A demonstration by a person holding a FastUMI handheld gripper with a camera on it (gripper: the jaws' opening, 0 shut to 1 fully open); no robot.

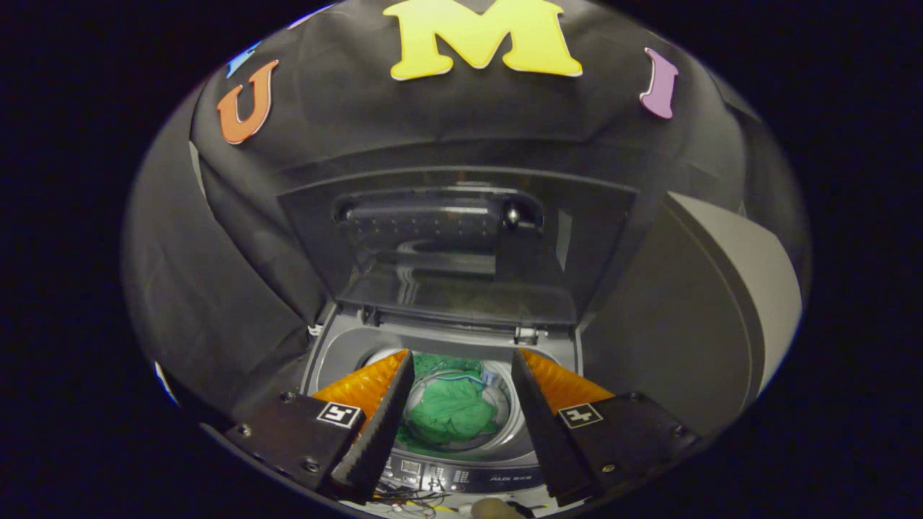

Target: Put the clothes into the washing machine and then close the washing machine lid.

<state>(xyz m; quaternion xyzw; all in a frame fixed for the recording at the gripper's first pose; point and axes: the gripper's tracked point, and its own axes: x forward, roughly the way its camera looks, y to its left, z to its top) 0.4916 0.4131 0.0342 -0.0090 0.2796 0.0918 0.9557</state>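
The top-loading washing machine stands just ahead of me with its lid raised upright against the booth wall. Green clothes lie down in the drum, seen in the gap between my fingers. My gripper hangs above the drum opening, open, with nothing held between its fingers. The machine's control panel runs along the near edge, below the fingers.
A large grey rounded object stands to the right of the machine. Black cloth hangs behind and to the left. Some loose wires lie in front of the control panel.
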